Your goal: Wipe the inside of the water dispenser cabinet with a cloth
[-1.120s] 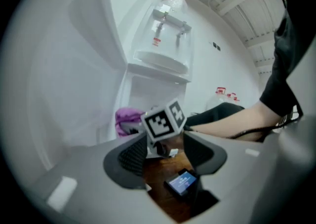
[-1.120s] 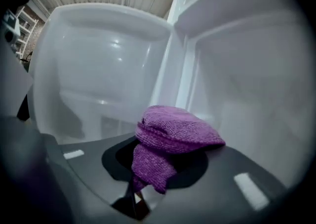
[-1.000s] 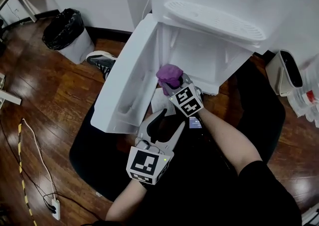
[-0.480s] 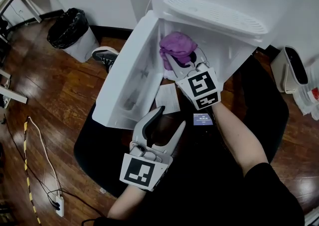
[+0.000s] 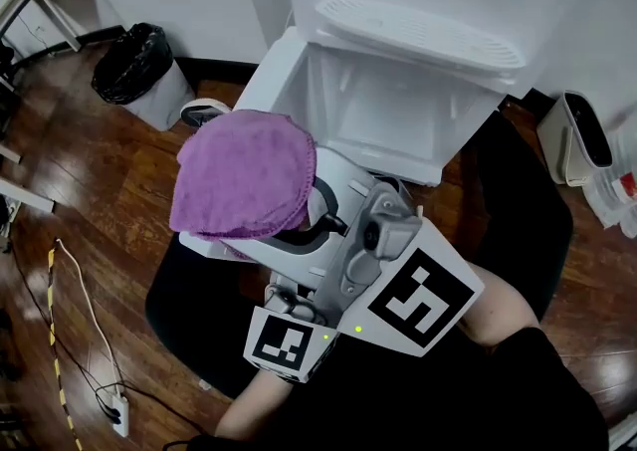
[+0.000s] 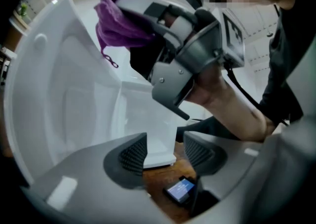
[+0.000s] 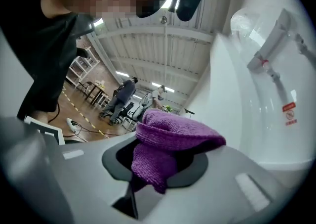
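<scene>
My right gripper point(image 5: 299, 223) is raised high toward the head camera and is shut on a purple cloth point(image 5: 244, 175), which bulges out over its jaws. In the right gripper view the cloth point(image 7: 170, 141) fills the gap of that gripper point(image 7: 163, 161). Behind stands the white water dispenser, its lower cabinet point(image 5: 398, 111) open and its door point(image 5: 274, 56) swung out to the left. My left gripper point(image 6: 168, 154) stays low in front of the cabinet, open with nothing between its pads point(image 6: 133, 153). In the head view only its marker cube point(image 5: 287, 342) shows.
A black-bagged bin point(image 5: 139, 61) and a shoe point(image 5: 204, 112) stand left of the dispenser. A black mat point(image 5: 184, 305) covers the wooden floor under me. A phone point(image 6: 180, 188) lies on the floor by the cabinet. A power strip point(image 5: 111, 411) lies at the left, a white container point(image 5: 577, 140) at the right.
My right gripper has come up out of the cabinet with the cloth, rising close to the head camera and tipping upward. The left gripper has kept its place.
</scene>
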